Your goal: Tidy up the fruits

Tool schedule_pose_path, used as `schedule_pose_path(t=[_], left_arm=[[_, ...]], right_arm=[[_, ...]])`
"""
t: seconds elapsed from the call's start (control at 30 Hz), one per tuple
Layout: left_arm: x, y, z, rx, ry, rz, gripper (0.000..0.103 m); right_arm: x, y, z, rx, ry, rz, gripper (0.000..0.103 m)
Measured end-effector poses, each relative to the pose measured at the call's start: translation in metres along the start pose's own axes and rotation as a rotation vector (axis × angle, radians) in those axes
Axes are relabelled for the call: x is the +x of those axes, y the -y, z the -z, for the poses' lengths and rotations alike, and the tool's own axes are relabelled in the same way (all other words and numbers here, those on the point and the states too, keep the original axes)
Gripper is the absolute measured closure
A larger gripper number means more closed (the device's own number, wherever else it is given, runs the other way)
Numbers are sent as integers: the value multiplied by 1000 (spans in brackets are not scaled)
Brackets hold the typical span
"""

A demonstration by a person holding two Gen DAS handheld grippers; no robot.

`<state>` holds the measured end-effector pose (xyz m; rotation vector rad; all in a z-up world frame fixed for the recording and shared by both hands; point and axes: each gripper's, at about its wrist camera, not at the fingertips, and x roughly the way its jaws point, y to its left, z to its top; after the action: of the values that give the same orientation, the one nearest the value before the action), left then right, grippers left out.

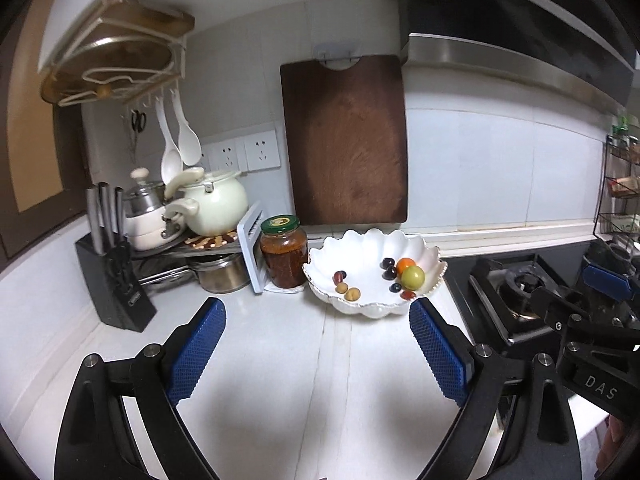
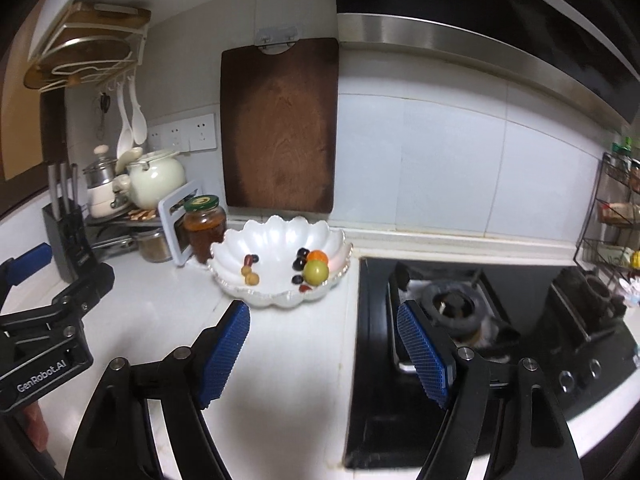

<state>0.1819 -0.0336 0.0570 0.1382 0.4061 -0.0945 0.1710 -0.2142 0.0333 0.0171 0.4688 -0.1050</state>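
Observation:
A white scalloped bowl (image 1: 400,248) stands on the white counter by the stove; it also shows in the right wrist view (image 2: 272,236). Inside lie a green fruit (image 1: 413,277), an orange fruit (image 1: 405,264), several dark berries (image 1: 388,268), a red date (image 1: 339,277) and two tan round fruits (image 1: 352,294). My left gripper (image 1: 318,320) is open and empty, just in front of the bowl. My right gripper (image 2: 322,322) is open and empty, in front of the bowl's right side over the counter edge by the stove.
A jar of red sauce (image 1: 284,251) stands left of the bowl. Pots on a rack (image 1: 208,208) and a knife block (image 1: 114,276) sit at far left. A brown cutting board (image 1: 346,140) leans on the wall. The gas stove (image 2: 452,308) lies right; a spice rack (image 2: 616,208) stands far right.

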Motion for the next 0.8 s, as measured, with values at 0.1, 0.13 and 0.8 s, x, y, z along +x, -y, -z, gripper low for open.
schedule_pose_path(t=[0.1,0.13,0.8], left_arm=[[-24,4,9,0,13,0,7],[-32,5,12,-2,18,-2,7],[-130,13,61,-17,55,23,1]], right_arm=[[-22,3,13,4,1,-5,26],[-28,4,17,3,-1,-7,26],[-130,3,73,-18,50,-3,22]])
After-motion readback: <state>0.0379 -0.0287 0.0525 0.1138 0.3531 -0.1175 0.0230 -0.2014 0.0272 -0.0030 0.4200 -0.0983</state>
